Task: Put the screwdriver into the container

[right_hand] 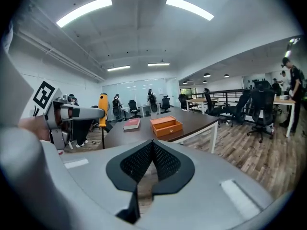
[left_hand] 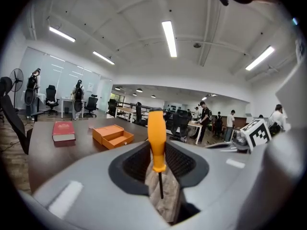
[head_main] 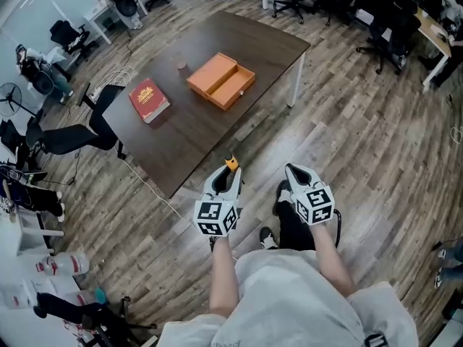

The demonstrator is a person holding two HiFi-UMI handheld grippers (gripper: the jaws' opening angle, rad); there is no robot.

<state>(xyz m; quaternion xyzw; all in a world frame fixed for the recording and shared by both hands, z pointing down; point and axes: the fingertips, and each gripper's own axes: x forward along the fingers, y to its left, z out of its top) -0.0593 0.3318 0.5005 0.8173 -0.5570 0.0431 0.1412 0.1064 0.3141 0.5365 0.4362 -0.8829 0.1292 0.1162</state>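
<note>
Standing on wood-plank floor, dark table

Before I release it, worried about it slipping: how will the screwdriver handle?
Likely stiff: the screwdriver stands straight between the jaws. Its smooth round orange handle may slip or twist in the grip, and would probably roll if laid on the table rather than in the container.

Near end of table bare, reachable straight across the wood floor. Orange container mid-table, top open, free room on every side. Red book well to its left; small brown object near it (too small to identify). Black office chair crowds the table's left edge
</note>
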